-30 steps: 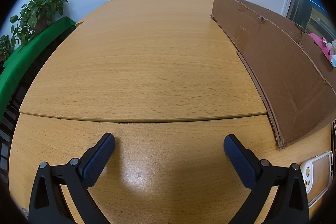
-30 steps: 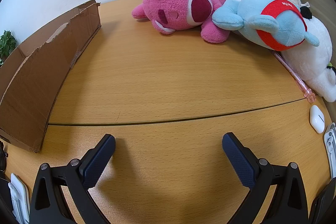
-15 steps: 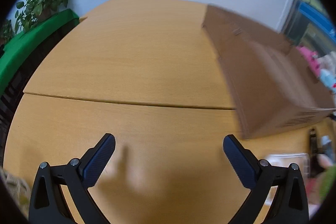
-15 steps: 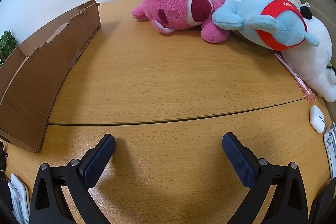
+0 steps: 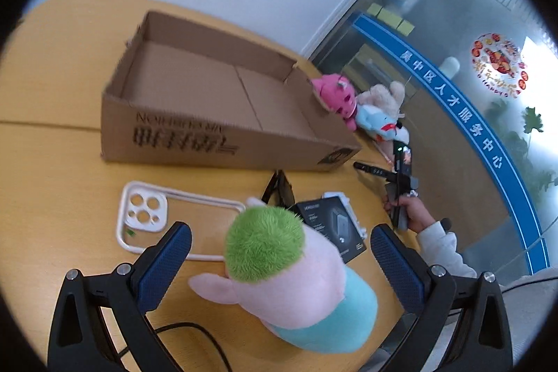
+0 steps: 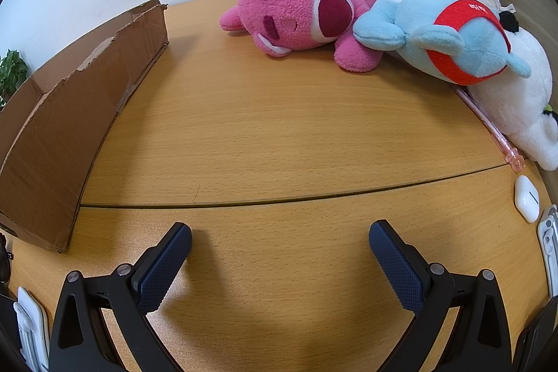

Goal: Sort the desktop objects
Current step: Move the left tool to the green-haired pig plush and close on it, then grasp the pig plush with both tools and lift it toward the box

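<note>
Right wrist: both grippers' jaws spread, bare table (image 6: pixel 279 135) between box (image 6: pixel 69 114), plushies (image 6: pixel 383 23)

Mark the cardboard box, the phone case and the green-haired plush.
cardboard box (image 5: pixel 216 142): left wrist view, printed front wall.
phone case (image 5: pixel 143 215): left wrist view, camera cutout corner.
green-haired plush (image 5: pixel 263 241): left wrist view, green hair.

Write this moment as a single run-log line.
left gripper: open, over green-haired plush | right gripper: open, empty, above table | cardboard box: empty
</note>
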### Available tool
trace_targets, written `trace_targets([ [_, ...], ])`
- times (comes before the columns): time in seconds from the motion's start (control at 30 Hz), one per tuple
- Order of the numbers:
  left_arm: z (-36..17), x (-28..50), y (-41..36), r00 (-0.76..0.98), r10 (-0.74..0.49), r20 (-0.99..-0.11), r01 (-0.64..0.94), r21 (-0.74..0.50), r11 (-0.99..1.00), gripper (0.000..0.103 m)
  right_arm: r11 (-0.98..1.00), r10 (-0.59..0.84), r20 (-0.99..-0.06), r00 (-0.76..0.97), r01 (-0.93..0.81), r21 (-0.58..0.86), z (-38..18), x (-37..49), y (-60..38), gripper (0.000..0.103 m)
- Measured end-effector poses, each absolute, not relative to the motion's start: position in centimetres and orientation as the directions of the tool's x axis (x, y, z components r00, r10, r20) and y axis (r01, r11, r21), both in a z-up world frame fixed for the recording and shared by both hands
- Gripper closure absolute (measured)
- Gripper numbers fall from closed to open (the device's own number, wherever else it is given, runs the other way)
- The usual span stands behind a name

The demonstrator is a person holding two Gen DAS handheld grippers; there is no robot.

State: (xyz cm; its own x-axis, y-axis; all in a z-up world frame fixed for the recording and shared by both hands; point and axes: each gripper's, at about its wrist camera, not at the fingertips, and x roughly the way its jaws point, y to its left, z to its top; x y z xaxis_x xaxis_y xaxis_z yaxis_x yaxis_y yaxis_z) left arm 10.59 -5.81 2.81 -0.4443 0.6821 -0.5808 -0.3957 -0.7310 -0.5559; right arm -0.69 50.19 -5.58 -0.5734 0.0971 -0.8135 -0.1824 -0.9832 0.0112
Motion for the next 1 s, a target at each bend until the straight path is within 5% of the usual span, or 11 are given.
trace_targets([
  [0.27,-1.0,10.1,-3.7,-0.299,0.733,-0.611,-0.38,-0.628,-0.679,0.022,-0.987,0.069,-0.832,-0.55,-0.161,0.024,-3.9,4.6,46.0,0.0],
  [0.47,-1.5,10.3,-3.4,-0.274,0.751,-0.6,-0.393,-0.643,-0.657,0.026,-0.968,-0.227,-0.739,-0.634,0.227,0.103,2.9,12.9,34.1,0.0],
  [0.7,-1.6,10.6,-3.6,-0.285,0.749,-0.598,-0.374,-0.65,-0.661,0.028,-0.7,-0.613,-0.675,-0.412,0.679,0.221,4.9,19.4,20.2,0.0],
  [0.8,-1.7,10.7,-3.4,-0.288,0.75,-0.595,-0.376,-0.65,-0.661,0.028,-0.694,-0.592,-0.723,-0.357,0.682,0.232,2.5,19.1,17.4,0.002],
  [0.87,-1.6,10.8,-3.4,-0.287,0.754,-0.591,-0.383,-0.65,-0.656,0.03,-0.714,-0.579,-0.741,-0.339,0.65,0.261,1.2,18.5,16.7,0.017],
  [1.0,-1.5,11.0,-3.4,-0.285,0.767,-0.575,-0.38,-0.666,-0.641,0.034,-0.713,-0.582,-0.74,-0.337,0.65,0.264,0.6,18.0,15.7,0.019],
])
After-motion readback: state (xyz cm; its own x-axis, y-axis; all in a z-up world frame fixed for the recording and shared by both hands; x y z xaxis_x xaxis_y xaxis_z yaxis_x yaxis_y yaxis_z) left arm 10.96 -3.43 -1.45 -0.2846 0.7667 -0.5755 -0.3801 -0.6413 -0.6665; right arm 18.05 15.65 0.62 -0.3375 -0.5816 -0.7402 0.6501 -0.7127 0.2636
